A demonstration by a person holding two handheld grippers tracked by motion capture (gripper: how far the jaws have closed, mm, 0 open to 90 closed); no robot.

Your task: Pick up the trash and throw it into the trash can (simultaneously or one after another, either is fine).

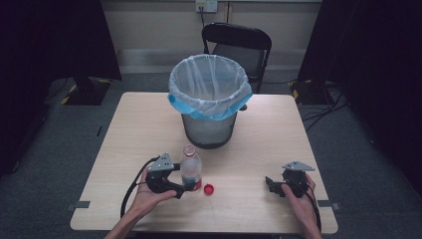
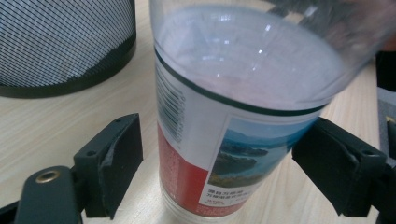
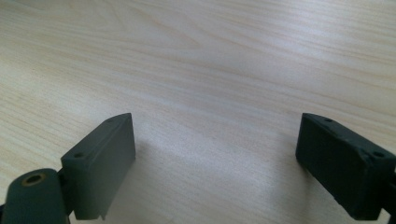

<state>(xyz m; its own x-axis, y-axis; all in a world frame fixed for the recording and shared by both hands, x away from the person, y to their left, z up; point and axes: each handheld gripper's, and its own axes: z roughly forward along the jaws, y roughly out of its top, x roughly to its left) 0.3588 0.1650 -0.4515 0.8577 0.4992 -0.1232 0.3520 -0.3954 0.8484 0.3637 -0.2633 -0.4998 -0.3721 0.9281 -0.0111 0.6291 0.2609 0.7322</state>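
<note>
On the table, bottle top is cut off.

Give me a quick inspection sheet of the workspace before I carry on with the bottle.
Surface: light wood table, no spills seen.
Job's things: clear plastic bottle upright, uncapped; red cap on the table beside it; lined mesh bin behind.
Clutter: nothing seen.
Grippers: left gripper open, jaws either side of the bottle, left jaw apart from it; right gripper open over bare wood.
Cables: black cable trails from the left gripper.
Surroundings: black chair behind the table, grey floor.
</note>
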